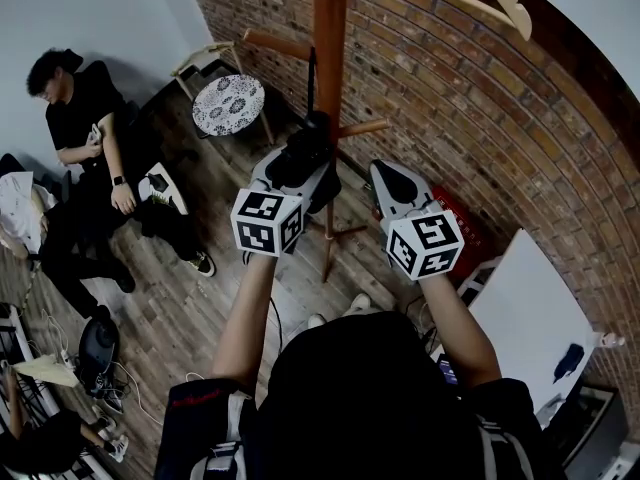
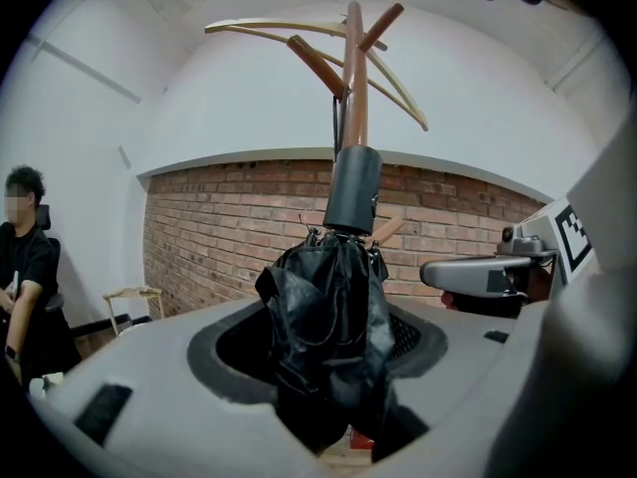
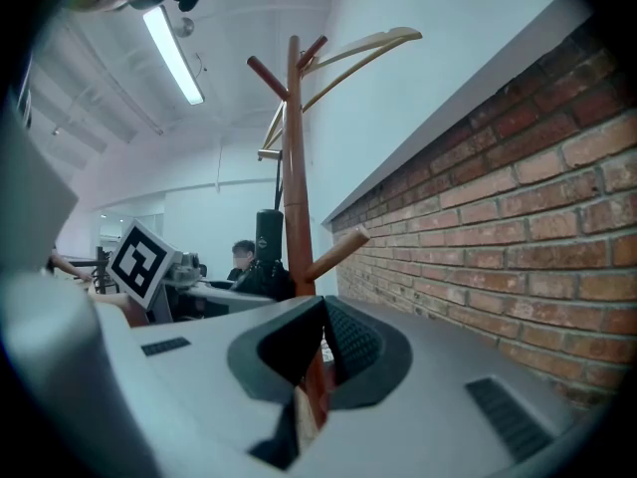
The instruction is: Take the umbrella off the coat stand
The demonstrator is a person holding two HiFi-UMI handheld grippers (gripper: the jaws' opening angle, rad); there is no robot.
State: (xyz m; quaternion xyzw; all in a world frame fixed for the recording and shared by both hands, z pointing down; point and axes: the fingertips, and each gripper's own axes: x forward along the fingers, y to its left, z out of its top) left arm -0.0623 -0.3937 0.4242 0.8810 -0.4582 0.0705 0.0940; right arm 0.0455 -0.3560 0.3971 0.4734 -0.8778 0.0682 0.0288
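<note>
A folded black umbrella (image 1: 303, 158) hangs on the wooden coat stand (image 1: 329, 28), its dark handle (image 2: 353, 187) up against the pole (image 2: 355, 98). My left gripper (image 1: 312, 140) reaches level at it. In the left gripper view the crumpled fabric (image 2: 333, 327) fills the gap of the left gripper (image 2: 333, 411), which is shut on it. My right gripper (image 1: 385, 173) hangs just right of the stand, holding nothing. In the right gripper view the jaws of the right gripper (image 3: 309, 391) leave only a sliver, with the pole (image 3: 294, 167) straight ahead and the umbrella (image 3: 267, 257) to its left.
A brick wall (image 1: 480, 118) runs close behind the stand. A seated person (image 1: 90, 138) and a round patterned stool (image 1: 228, 105) are at the left on the wood floor. A red box (image 1: 465, 230) and a white board (image 1: 530, 318) lie at the right. Side pegs (image 1: 362, 128) stick out.
</note>
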